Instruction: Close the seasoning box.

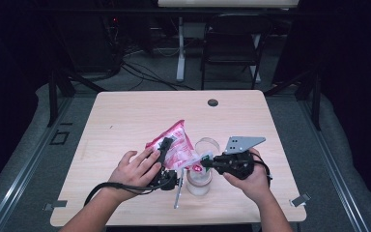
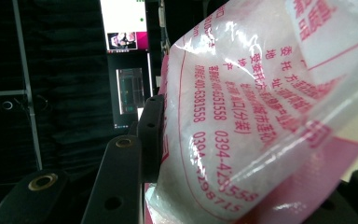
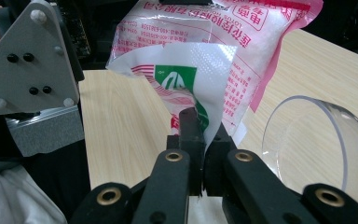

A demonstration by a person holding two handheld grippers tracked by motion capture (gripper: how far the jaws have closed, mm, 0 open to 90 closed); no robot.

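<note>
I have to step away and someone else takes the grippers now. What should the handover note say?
Left gripper: closed on the body of the pink-and-white bag, holding it above the table.
Right gripper: shut on a corner flap of the same bag, next to the clear cup.
A second clear cup stands just behind, and a thin utensil lies by the front cup.
Done: bag lifted and gripped on both sides.
Left: likely tear or open the corner and pour into a cup. Whether the bag is open yet cannot be told.

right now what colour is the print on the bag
Pink-red on the clear bag, best in the left gripper view.
</note>
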